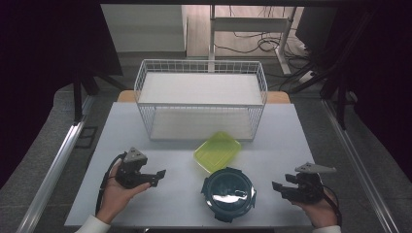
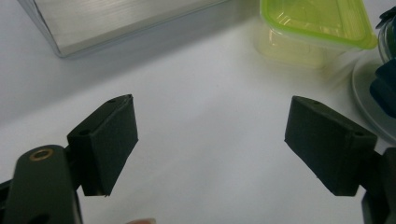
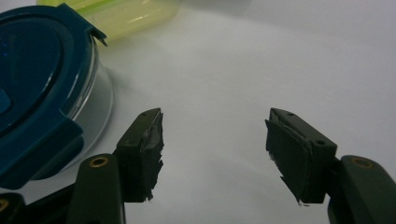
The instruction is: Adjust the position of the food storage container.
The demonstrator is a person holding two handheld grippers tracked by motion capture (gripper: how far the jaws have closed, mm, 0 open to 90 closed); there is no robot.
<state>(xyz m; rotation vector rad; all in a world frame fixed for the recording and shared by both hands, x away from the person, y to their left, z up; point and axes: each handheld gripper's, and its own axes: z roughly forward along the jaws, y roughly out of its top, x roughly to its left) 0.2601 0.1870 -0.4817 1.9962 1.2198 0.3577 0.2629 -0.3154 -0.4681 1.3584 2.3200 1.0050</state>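
Note:
A round glass container with a dark blue clip lid (image 1: 228, 193) stands near the table's front edge, and it shows at the left of the right gripper view (image 3: 37, 88). Just behind it lies a square container with a yellow-green lid (image 1: 217, 151), seen at the top right of the left gripper view (image 2: 313, 25). My left gripper (image 1: 158, 175) is held to the left of the round container, jaws open on bare table (image 2: 210, 140). My right gripper (image 1: 277, 186) is held to its right, jaws open and empty (image 3: 215, 144).
A white wire basket (image 1: 201, 99) with a two-level white shelf stands at the back of the white table (image 1: 160, 213). Its metal edge (image 2: 116, 23) appears at the top left of the left gripper view. Dark floor and cables lie beyond the table.

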